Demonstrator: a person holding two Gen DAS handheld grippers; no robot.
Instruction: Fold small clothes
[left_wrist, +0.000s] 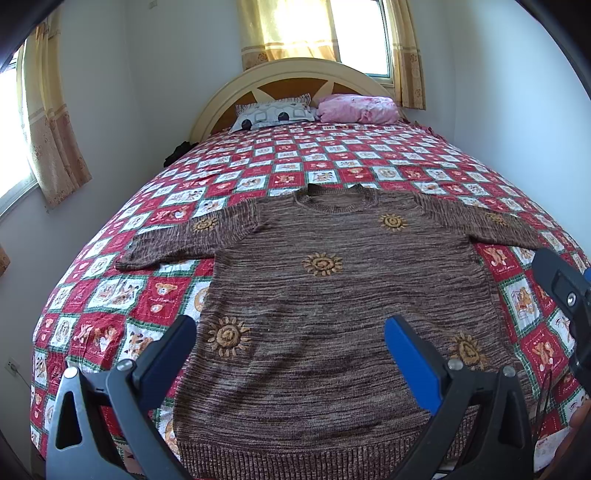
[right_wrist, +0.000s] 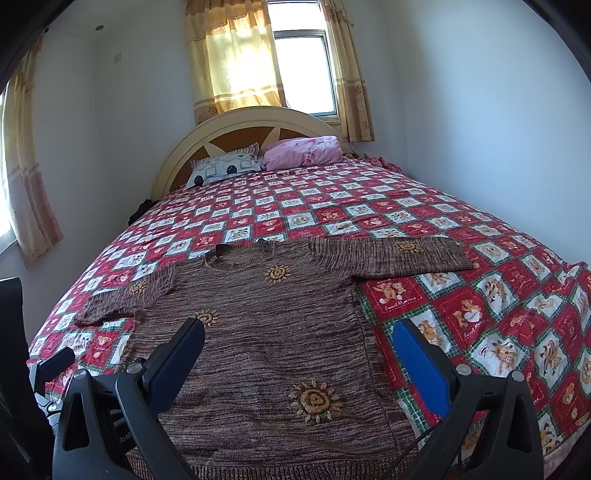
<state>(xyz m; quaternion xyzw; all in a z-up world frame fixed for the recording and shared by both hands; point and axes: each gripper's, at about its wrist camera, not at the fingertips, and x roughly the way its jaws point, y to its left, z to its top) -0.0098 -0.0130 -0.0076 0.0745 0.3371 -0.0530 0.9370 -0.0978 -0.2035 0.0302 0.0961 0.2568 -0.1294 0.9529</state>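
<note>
A brown knit sweater (left_wrist: 332, 295) with yellow sun motifs lies flat, front up, on the bed, both sleeves spread out, hem toward me. It also shows in the right wrist view (right_wrist: 266, 350). My left gripper (left_wrist: 291, 328) is open and empty, held above the sweater's lower left part. My right gripper (right_wrist: 299, 328) is open and empty, held above the sweater's lower right part, its right finger over the bedspread beside the sweater's edge. The right gripper's body shows at the right edge of the left wrist view (left_wrist: 565, 291).
The bed has a red and white patchwork bedspread (left_wrist: 332, 162) with bear pictures. A patterned pillow (left_wrist: 273, 114) and a pink pillow (left_wrist: 354, 107) lie at the headboard (left_wrist: 295, 74). Walls and curtained windows surround the bed.
</note>
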